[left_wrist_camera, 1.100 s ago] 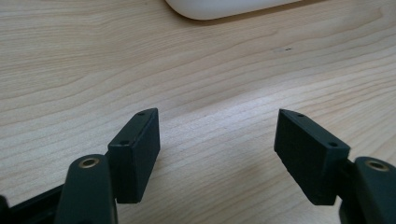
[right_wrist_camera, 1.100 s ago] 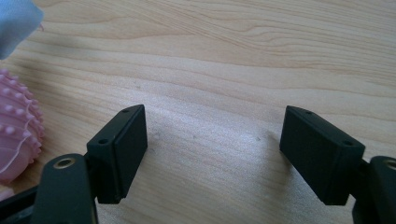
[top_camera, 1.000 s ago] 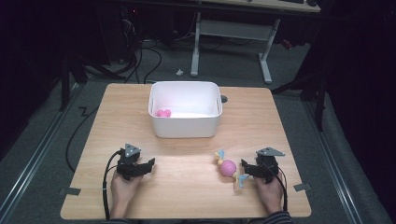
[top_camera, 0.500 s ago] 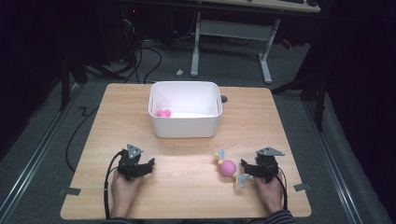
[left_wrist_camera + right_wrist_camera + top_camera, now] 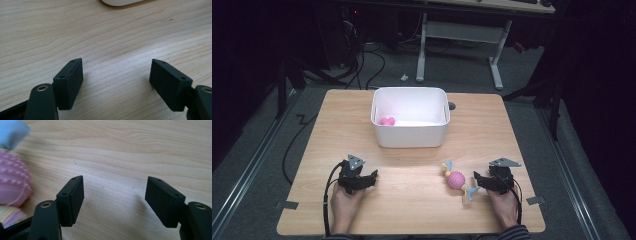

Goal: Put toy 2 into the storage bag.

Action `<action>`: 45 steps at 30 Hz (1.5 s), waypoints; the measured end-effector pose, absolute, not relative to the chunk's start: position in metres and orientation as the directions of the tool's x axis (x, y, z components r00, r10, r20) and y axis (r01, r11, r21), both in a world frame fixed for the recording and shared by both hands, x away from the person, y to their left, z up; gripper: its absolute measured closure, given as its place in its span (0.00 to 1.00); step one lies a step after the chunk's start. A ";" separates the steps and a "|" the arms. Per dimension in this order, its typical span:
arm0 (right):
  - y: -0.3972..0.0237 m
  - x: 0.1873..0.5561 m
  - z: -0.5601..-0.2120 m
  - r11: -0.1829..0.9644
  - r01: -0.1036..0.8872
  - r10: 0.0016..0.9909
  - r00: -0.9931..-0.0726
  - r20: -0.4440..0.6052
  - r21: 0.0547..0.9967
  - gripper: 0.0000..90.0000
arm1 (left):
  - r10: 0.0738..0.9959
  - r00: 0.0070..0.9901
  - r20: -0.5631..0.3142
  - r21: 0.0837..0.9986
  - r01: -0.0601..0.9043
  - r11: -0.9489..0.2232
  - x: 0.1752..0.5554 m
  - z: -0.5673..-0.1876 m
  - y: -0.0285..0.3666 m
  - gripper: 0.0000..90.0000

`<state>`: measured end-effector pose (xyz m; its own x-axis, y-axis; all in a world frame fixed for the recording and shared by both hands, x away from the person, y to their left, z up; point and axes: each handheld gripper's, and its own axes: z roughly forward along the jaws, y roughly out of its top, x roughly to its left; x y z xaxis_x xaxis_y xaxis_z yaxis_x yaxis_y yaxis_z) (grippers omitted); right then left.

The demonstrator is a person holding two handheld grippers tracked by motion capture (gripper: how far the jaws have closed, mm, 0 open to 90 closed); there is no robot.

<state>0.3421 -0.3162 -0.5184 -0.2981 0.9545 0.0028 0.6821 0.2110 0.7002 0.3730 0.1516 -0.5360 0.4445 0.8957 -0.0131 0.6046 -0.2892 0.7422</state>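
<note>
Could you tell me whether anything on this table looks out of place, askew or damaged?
Nothing stands out. The pink candy-shaped toy lies slanted on the wooden table beside the right hand-held gripper, apparently intact. A small pink item sits inside the upright white bin.

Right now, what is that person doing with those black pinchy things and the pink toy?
A person sits at a wooden table with a gripper in each hand. The right gripper rests beside a pink candy-shaped toy, jaws open, nothing between them. The left gripper lies open on bare wood. A white bin farther back already holds a small pink thing.
</note>
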 end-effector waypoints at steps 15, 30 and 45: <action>-0.320 0.309 -0.497 0.188 0.657 0.922 -0.374 0.098 0.730 0.38 | 0.895 0.445 -0.013 0.742 0.605 -0.290 0.373 -0.536 0.152 0.30; -0.280 0.305 -0.471 0.367 0.607 0.837 -0.546 0.034 0.705 0.36 | 0.896 0.444 -0.013 0.742 0.605 -0.289 0.373 -0.536 0.152 0.29; -0.250 0.328 -0.483 0.433 0.634 0.806 -0.591 0.041 0.641 0.27 | 0.894 0.449 -0.012 0.739 0.606 -0.295 0.373 -0.536 0.152 0.29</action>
<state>0.3280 -0.2500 -0.4830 -0.5908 0.8058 0.0407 0.6344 0.4328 0.6405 0.3727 0.1517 -0.5358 0.4488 0.8936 -0.0119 0.6061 -0.2946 0.7388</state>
